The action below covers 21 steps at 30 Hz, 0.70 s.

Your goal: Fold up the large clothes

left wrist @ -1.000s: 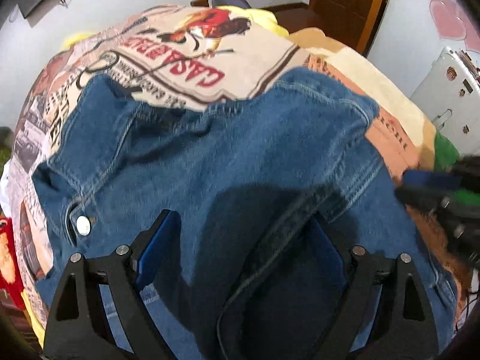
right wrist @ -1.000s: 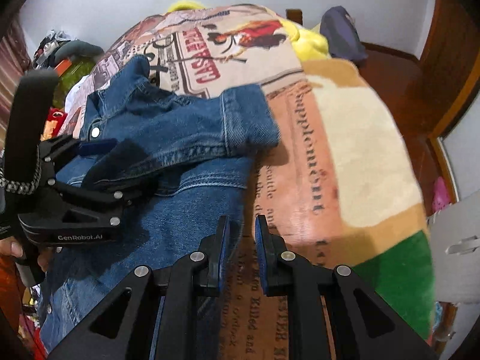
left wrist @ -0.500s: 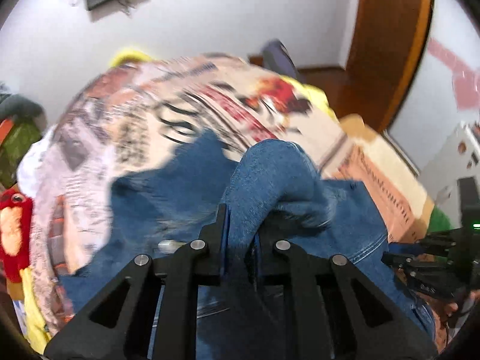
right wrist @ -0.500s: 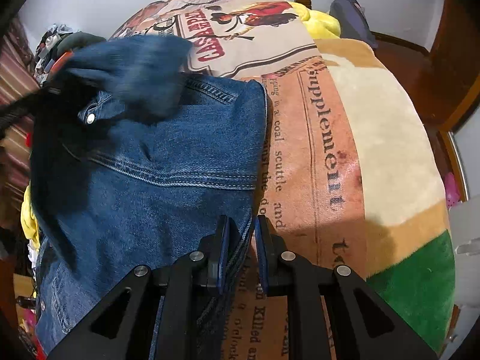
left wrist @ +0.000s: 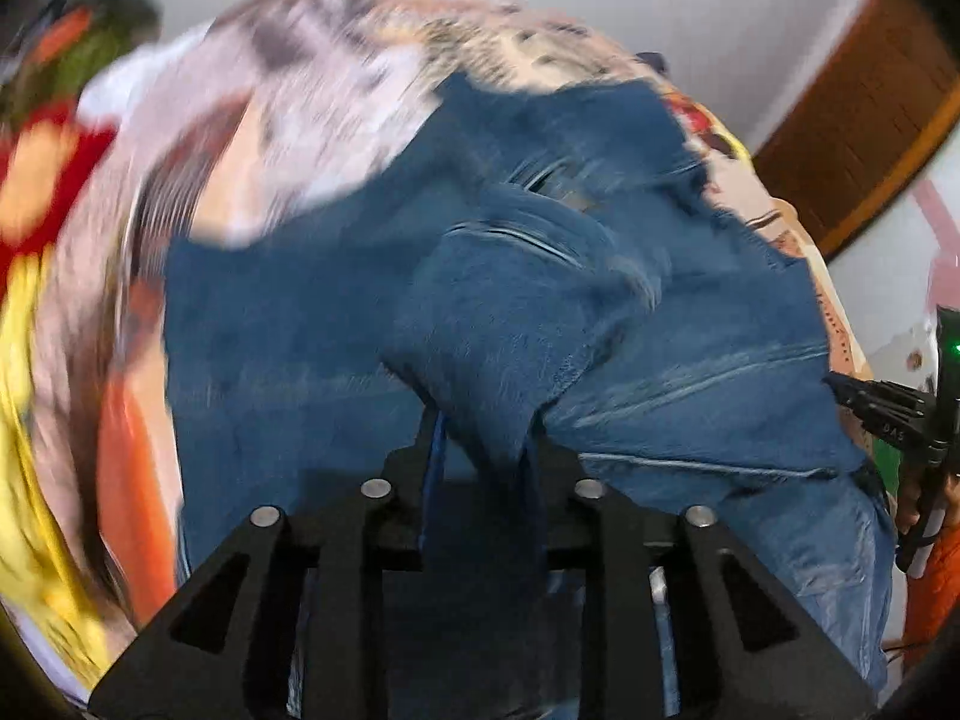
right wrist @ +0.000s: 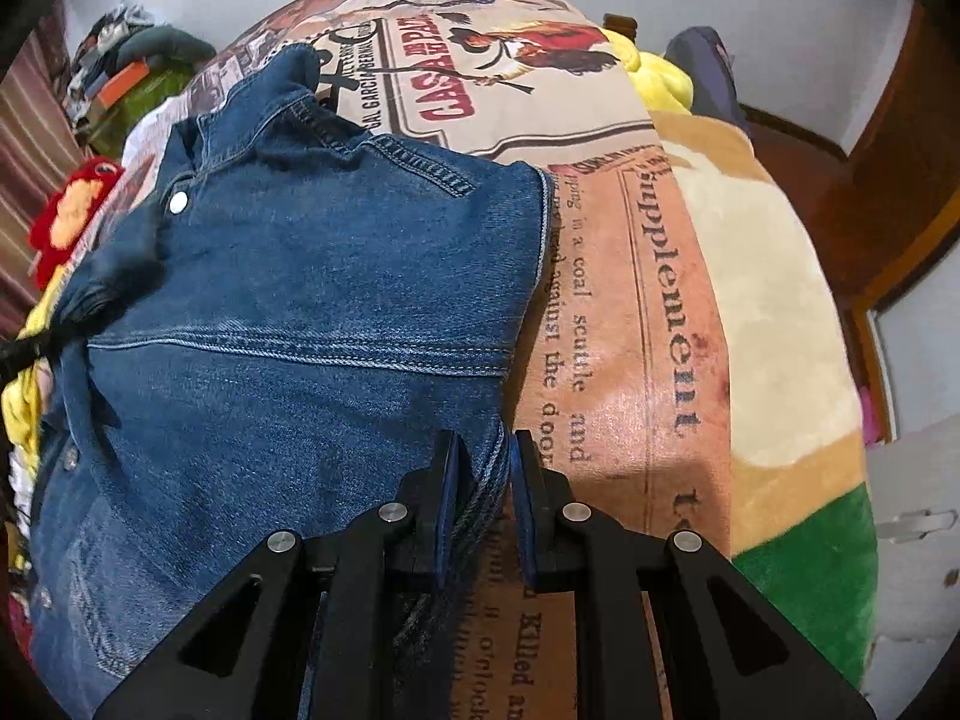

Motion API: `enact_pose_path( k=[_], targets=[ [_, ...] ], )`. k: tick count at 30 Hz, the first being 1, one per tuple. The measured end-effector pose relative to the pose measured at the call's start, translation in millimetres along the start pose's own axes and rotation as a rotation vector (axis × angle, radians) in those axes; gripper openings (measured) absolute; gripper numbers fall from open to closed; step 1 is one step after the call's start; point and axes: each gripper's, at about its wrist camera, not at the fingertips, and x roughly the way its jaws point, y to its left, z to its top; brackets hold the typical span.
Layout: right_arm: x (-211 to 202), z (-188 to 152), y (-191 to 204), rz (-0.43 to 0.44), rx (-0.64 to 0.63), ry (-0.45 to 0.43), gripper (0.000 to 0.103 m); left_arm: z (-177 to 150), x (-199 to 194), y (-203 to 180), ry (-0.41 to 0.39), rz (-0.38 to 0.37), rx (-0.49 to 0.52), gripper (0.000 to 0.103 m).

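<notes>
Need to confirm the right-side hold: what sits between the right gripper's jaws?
In the right wrist view, the denim jacket's stitched side edge runs between the right gripper's jaws, with the printed blanket underneath.

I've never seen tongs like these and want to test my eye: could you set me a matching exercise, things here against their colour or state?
Things:
1. jacket
2. snap
3. blanket's corner
4. right gripper

Colour or state:
A. green
B. shut on the jacket's edge
C. blue denim
D. silvery white

Pairs: 1-C, 2-D, 3-A, 4-B
</notes>
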Motion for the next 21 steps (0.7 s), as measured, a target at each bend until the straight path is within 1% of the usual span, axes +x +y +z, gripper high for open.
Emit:
enact_pose_path(
  k=[2,4,5,6,7,8,10,11,14,16,17,18,20,21],
  targets=[
    [-0.3,-0.1,3.8,-0.022,-0.016,-0.002,0.013,-12.3,-4.5,16.9,-0.020,-0.003,-0.049,0.045],
    [-0.7,0.6,5.9,-0.041,-0.027,-0.002,0.013,-23.3,-12.4,32.2,-0.036,0.011,-0.082,0.045],
    [-1.0,0.5,7.4,-0.054,-0.032,-0.003,0.013,-26.7,-14.5,37.7,-0.038,0.042,-0.090,0.045],
    [-1.2,0.6,8.3,-0.064,-0.036,-0.003,0.013,-32.1,-15.6,45.1,-0.034,0.089,-0.096,0.044],
    [-1.5,0.7,9.1,-0.074,-0.039,-0.004,0.013,-35.6,-15.1,52.6,-0.019,0.117,-0.104,0.044],
    [-1.7,0.8,9.9,-0.084,-0.041,-0.004,0.013,-40.9,-12.7,61.3,0.003,0.119,-0.119,0.044],
    [-2.7,0.8,12.1,-0.106,-0.044,-0.005,0.013,-50.3,-12.7,77.5,0.034,0.076,-0.163,0.044],
    [-3.3,1.1,13.6,-0.120,-0.049,-0.004,0.013,-53.7,-15.7,81.1,0.035,0.055,-0.173,0.044],
    [-3.8,2.1,17.8,-0.146,-0.058,0.002,0.013,-59.0,-31.3,79.6,0.002,0.020,-0.152,0.045],
    [-3.9,4.4,19.0,-0.153,-0.055,0.014,0.013,-59.7,-40.8,77.7,-0.010,-0.037,-0.151,0.056],
    [-4.5,6.4,18.5,-0.151,-0.045,0.024,0.013,-58.4,-44.0,79.5,-0.021,-0.068,-0.162,0.066],
    [-5.3,8.1,17.6,-0.146,-0.035,0.032,0.013,-57.6,-48.5,78.5,-0.033,-0.102,-0.180,0.073],
    [-8.7,11.2,14.5,-0.120,-0.003,0.042,0.013,-55.4,-49.1,81.5,-0.036,-0.164,-0.220,0.077],
    [-11.4,12.2,12.8,-0.101,0.015,0.043,0.013,-52.7,-46.3,83.8,-0.031,-0.194,-0.246,0.078]
  ],
)
